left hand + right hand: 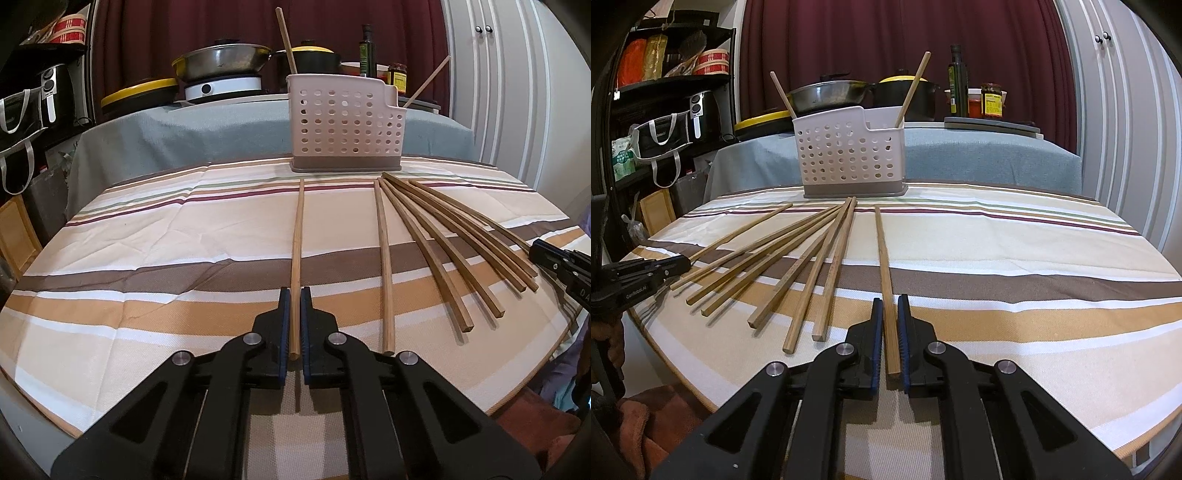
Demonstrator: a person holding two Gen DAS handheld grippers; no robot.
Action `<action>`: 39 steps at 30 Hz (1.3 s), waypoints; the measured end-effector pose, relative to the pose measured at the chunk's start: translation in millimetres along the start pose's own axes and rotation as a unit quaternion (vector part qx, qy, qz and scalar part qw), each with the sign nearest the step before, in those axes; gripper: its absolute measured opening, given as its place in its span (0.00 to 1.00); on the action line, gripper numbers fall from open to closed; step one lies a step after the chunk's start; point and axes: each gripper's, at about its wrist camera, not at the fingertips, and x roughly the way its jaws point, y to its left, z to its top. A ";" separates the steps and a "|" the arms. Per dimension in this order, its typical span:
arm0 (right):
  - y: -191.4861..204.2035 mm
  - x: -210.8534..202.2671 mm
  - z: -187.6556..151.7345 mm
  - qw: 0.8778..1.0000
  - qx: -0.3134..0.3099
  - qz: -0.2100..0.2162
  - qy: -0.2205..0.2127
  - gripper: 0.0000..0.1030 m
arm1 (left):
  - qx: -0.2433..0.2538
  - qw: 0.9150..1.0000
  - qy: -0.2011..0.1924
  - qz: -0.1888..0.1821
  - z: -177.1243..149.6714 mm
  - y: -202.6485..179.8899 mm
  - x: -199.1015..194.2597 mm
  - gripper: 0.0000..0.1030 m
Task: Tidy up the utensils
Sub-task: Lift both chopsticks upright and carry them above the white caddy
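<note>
Straddling a chopstick each: left gripper (294, 291) with jaws narrowed around the near end of the leftmost chopstick (297, 254), slim gaps showing on both sides, so not clearly pinching; right gripper (889, 301) likewise set around the rightmost chopstick (884, 273), pads close but apparently just short of contact. Lying lengthwise along each gripper's fingers, both sticks, long axes pointing away toward the basket (345, 122) at the far edge of the striped cloth (147, 229). Resting flat between the two grippers, the remaining loose chopsticks (798, 266), fanned out with far tips converging near the basket's base. Standing tilted inside the basket already, two chopsticks (912, 85). Calling next, probably, for closing fully on each stick, lifting, then tipping upright over the basket, each gripper taking its own nearer stick
</note>
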 end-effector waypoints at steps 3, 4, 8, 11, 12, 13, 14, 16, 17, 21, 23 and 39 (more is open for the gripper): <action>1.1 -2.9 2.4 1.000 -0.001 0.001 -0.003 0.07 | -0.001 1.000 0.000 -0.002 -0.2 0.2 -1.3 0.06; 1.1 -3.7 3.3 1.000 -0.001 0.000 -0.005 0.07 | 0.000 1.000 -0.001 -0.001 0.2 -0.3 -1.9 0.06; 1.6 -7.2 7.1 1.000 -0.001 -0.002 -0.011 0.07 | 0.004 1.000 -0.008 0.001 2.4 0.0 -6.0 0.06; 2.5 -10.0 9.9 1.000 -0.001 -0.002 -0.016 0.07 | 0.006 1.000 -0.014 0.003 5.3 0.4 -10.3 0.06; 2.9 -10.5 11.2 1.000 -0.001 -0.002 -0.018 0.07 | 0.006 1.000 -0.016 0.003 6.4 0.4 -11.3 0.06; 2.8 -11.7 11.5 1.000 -0.001 -0.002 -0.019 0.07 | 0.005 1.000 -0.018 0.003 7.8 0.6 -12.9 0.06; 2.7 -13.0 12.9 1.000 -0.001 -0.003 -0.022 0.07 | 0.004 1.000 -0.021 0.002 9.7 1.0 -14.9 0.06; 2.8 -16.7 17.3 1.000 -0.001 -0.005 -0.030 0.07 | 0.003 1.000 -0.028 0.001 12.9 1.7 -19.3 0.06; 2.8 -18.9 20.0 0.999 -0.001 -0.006 -0.034 0.07 | 0.003 0.999 -0.033 0.001 15.1 1.8 -22.2 0.06; 3.7 -28.6 30.4 0.999 -0.004 -0.010 -0.050 0.07 | 0.005 0.999 -0.053 0.001 25.6 2.2 -34.5 0.06; 4.2 -35.2 38.4 0.998 -0.007 -0.013 -0.060 0.07 | 0.004 0.998 -0.065 0.000 31.7 2.9 -42.5 0.06; 8.8 -69.8 102.4 0.992 -0.020 -0.019 -0.124 0.07 | -0.003 0.989 -0.145 0.001 97.0 12.7 -104.1 0.06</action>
